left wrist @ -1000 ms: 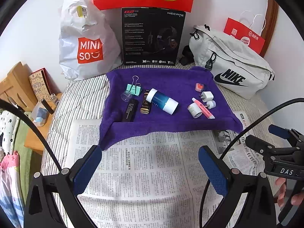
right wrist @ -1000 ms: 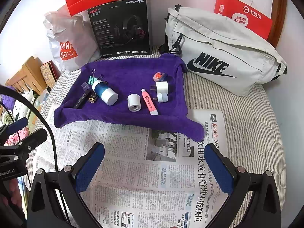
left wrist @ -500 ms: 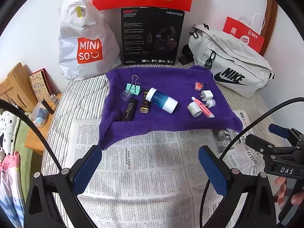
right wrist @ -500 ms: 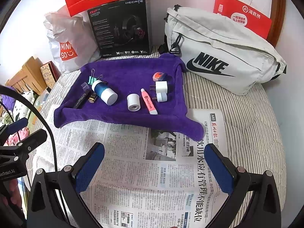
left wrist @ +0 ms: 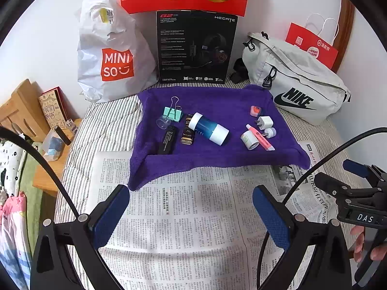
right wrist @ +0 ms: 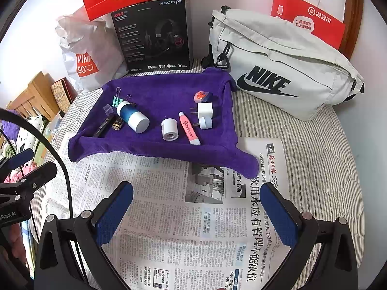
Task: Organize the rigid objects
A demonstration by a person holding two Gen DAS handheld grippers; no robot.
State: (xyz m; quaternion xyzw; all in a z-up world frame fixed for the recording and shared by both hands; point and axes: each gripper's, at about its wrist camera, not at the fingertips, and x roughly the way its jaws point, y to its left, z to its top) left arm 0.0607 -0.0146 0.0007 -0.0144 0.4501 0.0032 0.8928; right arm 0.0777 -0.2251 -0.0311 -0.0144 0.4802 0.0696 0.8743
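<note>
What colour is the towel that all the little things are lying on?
Purple. The towel shows best in the right wrist view.

both views are bright and evenly lit by soft, diffuse light with no clear source. shadows are faint; a soft one lies under the front edge of the purple towel [left wrist: 217, 154]. the white wall [left wrist: 48, 36] looks slightly washed out. focus is sharp at centre, and newspaper [right wrist: 193, 217] print reads clearly. fisheye distortion bends the edges, and black vignetting fills the corners. no motion blur shows.
</note>
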